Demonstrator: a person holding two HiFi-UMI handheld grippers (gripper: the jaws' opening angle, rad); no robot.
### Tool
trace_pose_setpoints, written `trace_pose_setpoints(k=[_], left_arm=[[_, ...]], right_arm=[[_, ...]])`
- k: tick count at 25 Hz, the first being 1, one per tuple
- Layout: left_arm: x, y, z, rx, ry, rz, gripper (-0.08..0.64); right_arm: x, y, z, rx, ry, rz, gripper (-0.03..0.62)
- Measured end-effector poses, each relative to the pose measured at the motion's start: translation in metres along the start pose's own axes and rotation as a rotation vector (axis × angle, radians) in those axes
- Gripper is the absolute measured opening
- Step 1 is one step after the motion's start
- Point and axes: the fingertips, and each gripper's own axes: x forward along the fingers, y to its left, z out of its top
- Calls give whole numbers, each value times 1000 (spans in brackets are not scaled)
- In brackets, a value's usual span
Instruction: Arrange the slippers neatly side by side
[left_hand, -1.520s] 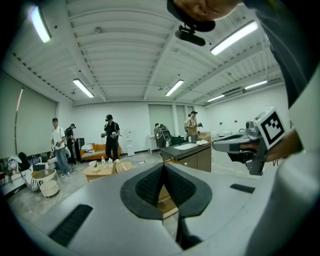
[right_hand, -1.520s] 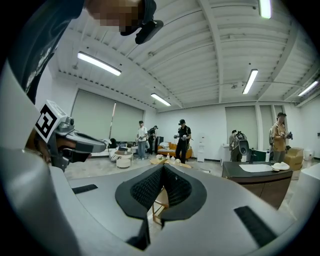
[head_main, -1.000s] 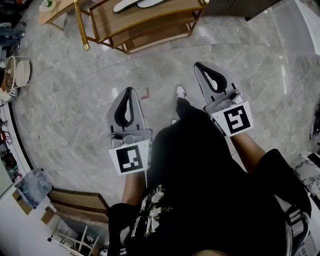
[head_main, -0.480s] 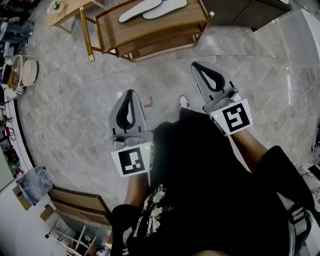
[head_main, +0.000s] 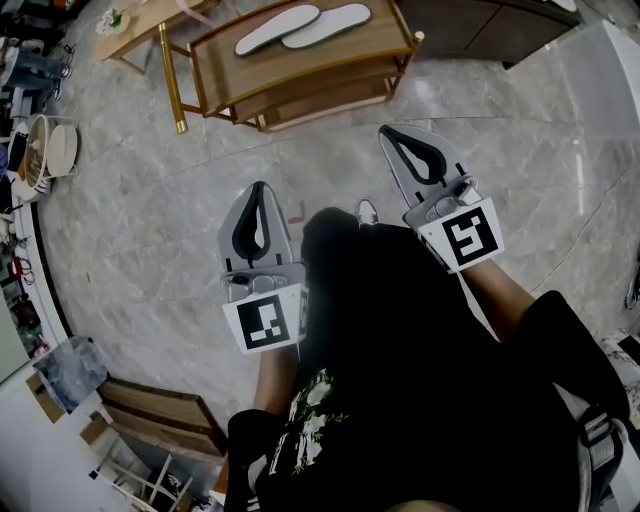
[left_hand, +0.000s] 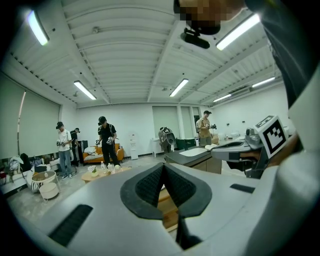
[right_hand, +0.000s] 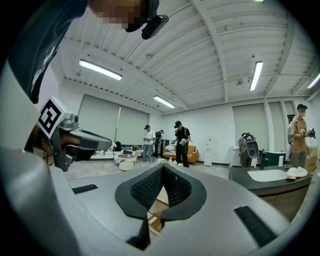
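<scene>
Two white slippers (head_main: 300, 27) lie side by side, touching, on top of a low wooden shelf rack (head_main: 215, 60) at the top of the head view. My left gripper (head_main: 259, 186) is shut and empty, held over the floor well short of the rack. My right gripper (head_main: 385, 132) is shut too, nothing in it, its tip near the rack's right front corner. Both gripper views look level across the room; the rack's wood (left_hand: 169, 210) shows only through the gap below the left gripper's tips (left_hand: 163, 165), and likewise below the right gripper's (right_hand: 163, 166).
Grey marble floor (head_main: 150, 230) lies all around. A small round wooden table (head_main: 125, 25) stands left of the rack, baskets (head_main: 45, 150) at far left, a dark counter (head_main: 470, 25) at top right. Wooden furniture (head_main: 160, 410) sits at lower left. Several people (left_hand: 106, 145) stand far off.
The rack and slippers have come further into the head view, nearer to both grippers. Both grippers stay shut.
</scene>
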Motion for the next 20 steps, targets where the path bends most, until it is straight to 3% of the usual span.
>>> trace_pose_setpoints(k=[6, 14, 20], left_arm=[[4, -7, 3, 15, 3, 0, 2], [0, 0, -7, -4, 19, 35, 2], [16, 4, -6, -5, 8, 22, 3]], right_arm=[[-11, -17, -10, -4, 29, -23, -6], [3, -7, -5, -17, 6, 25, -6], [11, -17, -10, -22, 25, 15, -6]])
